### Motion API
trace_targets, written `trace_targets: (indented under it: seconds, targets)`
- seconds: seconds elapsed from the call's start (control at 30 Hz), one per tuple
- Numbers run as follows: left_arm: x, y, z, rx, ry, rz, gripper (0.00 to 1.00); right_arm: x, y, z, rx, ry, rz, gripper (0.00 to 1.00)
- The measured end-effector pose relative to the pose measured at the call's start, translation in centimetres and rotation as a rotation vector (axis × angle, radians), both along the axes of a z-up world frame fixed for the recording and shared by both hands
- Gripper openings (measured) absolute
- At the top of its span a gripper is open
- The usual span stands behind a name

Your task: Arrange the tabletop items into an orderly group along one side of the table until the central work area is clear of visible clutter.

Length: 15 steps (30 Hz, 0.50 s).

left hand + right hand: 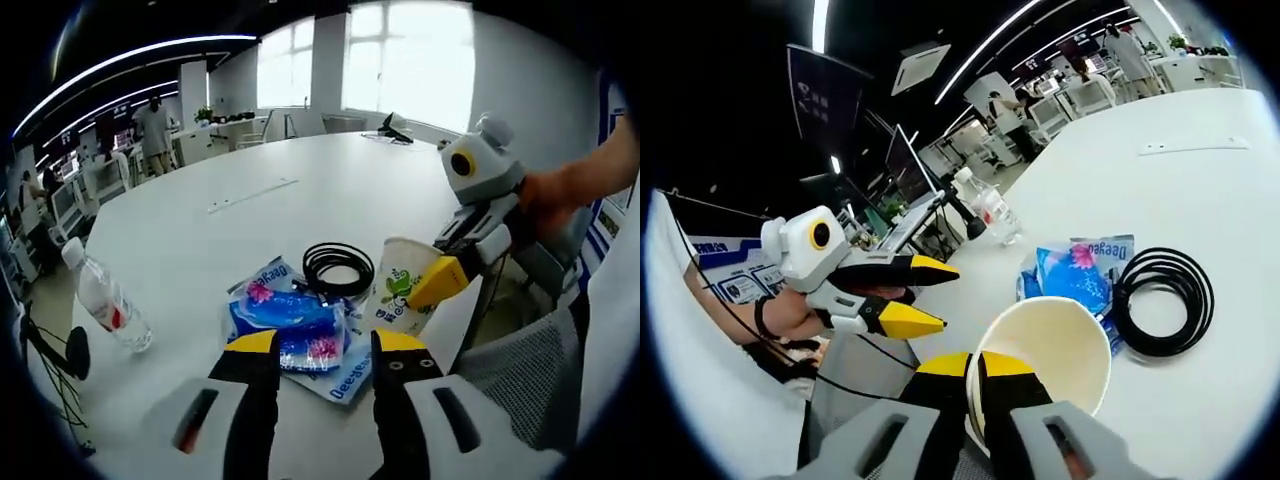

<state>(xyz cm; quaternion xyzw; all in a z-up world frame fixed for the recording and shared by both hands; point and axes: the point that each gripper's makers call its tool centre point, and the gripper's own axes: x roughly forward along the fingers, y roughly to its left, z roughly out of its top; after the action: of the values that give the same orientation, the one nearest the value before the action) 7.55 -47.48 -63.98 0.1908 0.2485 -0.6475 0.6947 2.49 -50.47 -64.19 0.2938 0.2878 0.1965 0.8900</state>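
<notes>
1. Office space, big white round table (300, 210), windows at the far end, people standing at desks in the background.
2. Landmark = coiled black cable (338, 268) lying flat on the table, near the edge.
3. Blue packet (290, 322) sits just beside the cable, on the left in the left gripper view, overlapping a flat blue-and-white printed pack; in the right gripper view the packet (1072, 275) touches or nearly touches the cable (1163, 300), can't tell which.
4. Paper cup (400, 290), white with green print, is just on the other side of the cable, tilted, at the table edge.
5. Right gripper (445, 280) pinches the cup rim: in the right gripper view its jaws are closed on the near wall of the cup (1050, 355), one jaw inside, one outside.
6. Left gripper (325, 345) hangs over the table on the near side of the packet, jaws spread, holding nothing; seen side-on in the right gripper view (940, 295), well off from the cable.
7. Clear water bottle (105, 300) lies tilted on the table, well apart from the cable, past the packet.
</notes>
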Motion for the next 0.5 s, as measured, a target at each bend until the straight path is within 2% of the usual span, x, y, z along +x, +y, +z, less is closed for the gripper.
trace_targets:
  seconds: [0.3, 0.5]
  targets:
    - [1.7, 1.2, 0.4, -0.012, 0.007, 0.063, 0.35, 0.4, -0.3, 0.0, -0.004, 0.002, 0.002, 0.00]
    - [3.3, 2.6, 1.6, -0.036, 0.006, 0.121, 0.38, 1.4, -0.8, 0.6, -0.022, -0.007, 0.015, 0.00]
